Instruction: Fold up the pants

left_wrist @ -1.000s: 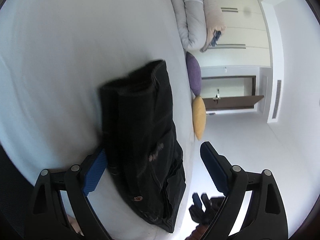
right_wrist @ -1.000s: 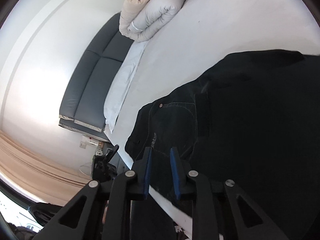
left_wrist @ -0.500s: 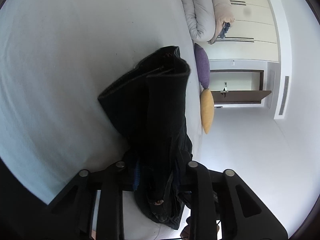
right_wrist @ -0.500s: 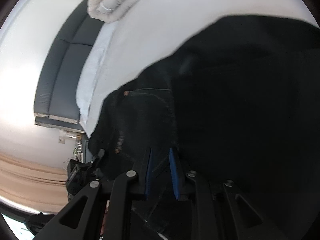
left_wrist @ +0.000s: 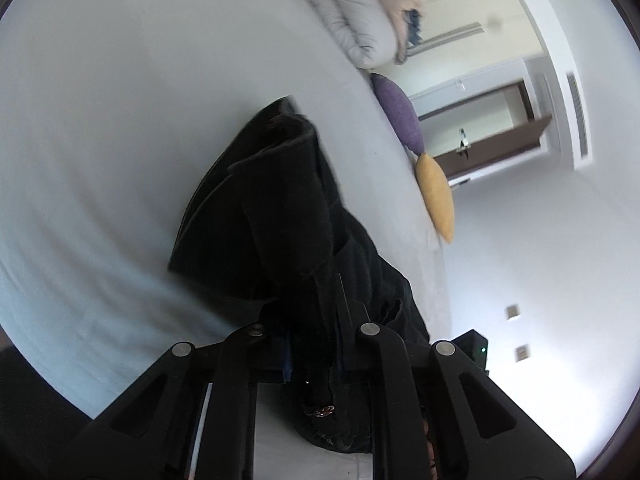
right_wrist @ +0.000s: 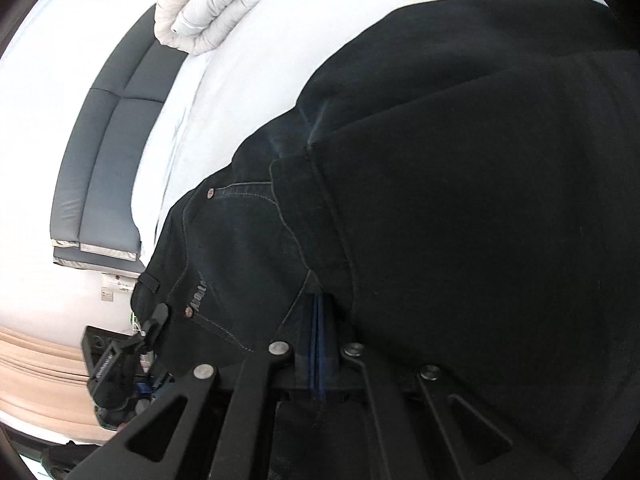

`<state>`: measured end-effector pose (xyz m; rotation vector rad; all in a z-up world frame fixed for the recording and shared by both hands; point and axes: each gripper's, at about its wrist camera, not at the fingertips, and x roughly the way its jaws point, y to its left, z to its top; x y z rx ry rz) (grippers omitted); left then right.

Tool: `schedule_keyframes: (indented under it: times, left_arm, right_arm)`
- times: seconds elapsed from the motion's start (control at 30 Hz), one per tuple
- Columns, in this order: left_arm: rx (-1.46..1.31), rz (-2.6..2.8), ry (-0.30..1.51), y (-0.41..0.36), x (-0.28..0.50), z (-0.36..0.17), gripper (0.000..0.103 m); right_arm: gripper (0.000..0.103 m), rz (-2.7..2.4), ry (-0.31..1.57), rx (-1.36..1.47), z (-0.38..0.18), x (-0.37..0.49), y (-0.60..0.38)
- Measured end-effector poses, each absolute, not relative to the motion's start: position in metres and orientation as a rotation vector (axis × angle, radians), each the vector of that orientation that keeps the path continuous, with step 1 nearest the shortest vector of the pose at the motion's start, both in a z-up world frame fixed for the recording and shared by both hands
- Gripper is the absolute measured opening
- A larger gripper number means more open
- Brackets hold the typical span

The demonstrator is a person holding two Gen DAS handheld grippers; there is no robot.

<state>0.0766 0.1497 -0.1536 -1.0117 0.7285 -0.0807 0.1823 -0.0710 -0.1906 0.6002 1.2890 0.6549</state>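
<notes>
At 6 o'clock in the left wrist view, left gripper (left_wrist: 310, 344) is closing, black jeans (left_wrist: 288, 216) bunched between its pads. Right gripper (right_wrist: 319, 344): pads together, pinching jeans fabric (right_wrist: 460, 208) at its tips. Jeans lie on the white bed (left_wrist: 100, 120), running toward 12. Judgement: lift both corners level, keep the waistband edges aligned, lay down slowly.

I am looking at a home bedroom: a wide bed (left_wrist: 120, 120) under a pale sheet, a rolled duvet (left_wrist: 352, 12), a purple cushion (left_wrist: 396, 112) and a yellow cushion (left_wrist: 436, 196) at its edge, a padded grey headboard (right_wrist: 104, 152), white wardrobe doors (left_wrist: 460, 32) and beige curtains (right_wrist: 36, 372).
</notes>
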Motion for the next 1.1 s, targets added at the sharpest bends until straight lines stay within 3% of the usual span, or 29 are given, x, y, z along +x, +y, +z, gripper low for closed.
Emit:
schedule_keyframes:
  times: [0.17,0.23,0.4,0.57,0.83,0.97,1.1]
  left_arm:
    - [-0.626,-0.045,0.708,0.095,0.101,-0.100,0.012]
    - [-0.286,-0.010,0.679,0.044,0.105,-0.078,0.012]
    - [0.322,-0.031,0.646,-0.071,0.100,-0.096,0.012]
    - [0.630,-0.085,0.652,-0.123,0.103,-0.129,0.012]
    - [1.019,-0.142,0.583,-0.161,0.100,-0.176,0.012]
    - [1.150,-0.143,0.533,-0.171,0.101,-0.187,0.013]
    - [1.266,-0.189,0.477,-0.178,0.100,-0.196,0.013]
  right_arm:
    - [0.002,0.716,1.280,0.730,-0.191,0.179,-0.089]
    - [0.018,0.747,1.241,0.824,-0.191,0.176,-0.109]
    - [0.028,0.737,1.158,0.962,-0.188,0.174,-0.161]
    - [0.035,0.752,1.151,0.982,-0.186,0.173,-0.184]
    - [0.066,0.801,1.129,0.991,-0.176,0.159,-0.180]
    - [0.068,0.791,1.161,0.976,-0.176,0.161,-0.175]
    - [0.077,0.800,1.183,0.921,-0.169,0.171,-0.157]
